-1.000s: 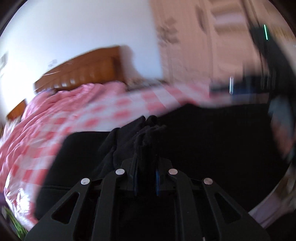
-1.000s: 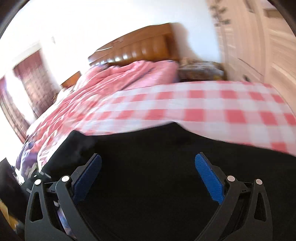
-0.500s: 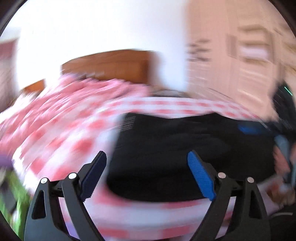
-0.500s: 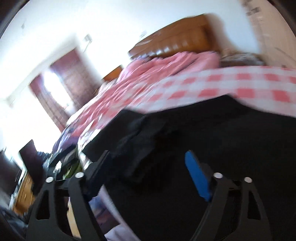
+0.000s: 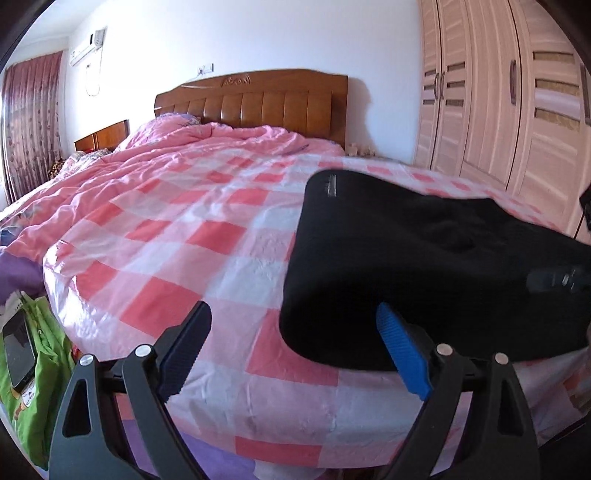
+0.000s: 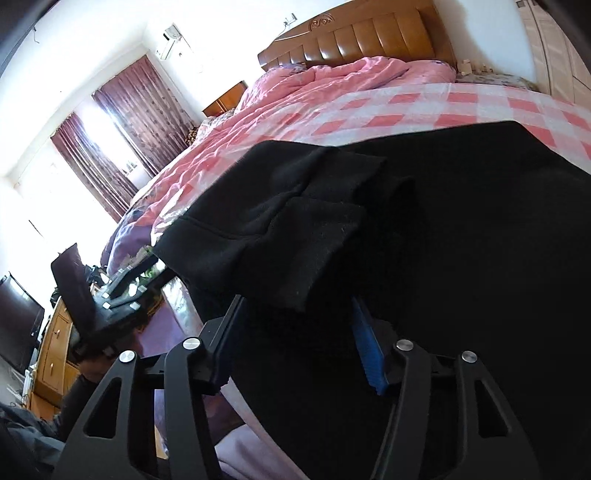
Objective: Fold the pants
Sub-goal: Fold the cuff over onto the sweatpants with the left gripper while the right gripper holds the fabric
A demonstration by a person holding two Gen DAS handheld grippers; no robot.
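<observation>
closing right gripper (image 6: 295, 332) half-buried in black pants (image 6: 461, 240) (contact unclear); left gripper (image 5: 295, 350) wide, empty.

A bedroom with white walls (image 5: 258, 33). A bed (image 5: 177, 236) with a pink checked cover and wooden headboard (image 5: 258, 99). Pale wardrobe doors (image 5: 498, 110) stand right; maroon curtains (image 6: 122, 136) frame a bright window at left.

A wide bed (image 5: 258, 373) with a ribbed brown wooden headboard (image 5: 258, 99) is covered by a glossy pink-and-white checked sheet (image 5: 192, 236). A crumpled plain pink quilt (image 5: 177, 147) is bunched toward the headboard. A pair of black fabric pants (image 5: 424, 266), folded into a thick flat slab, lies on the sheet near the bed's front edge.
</observation>
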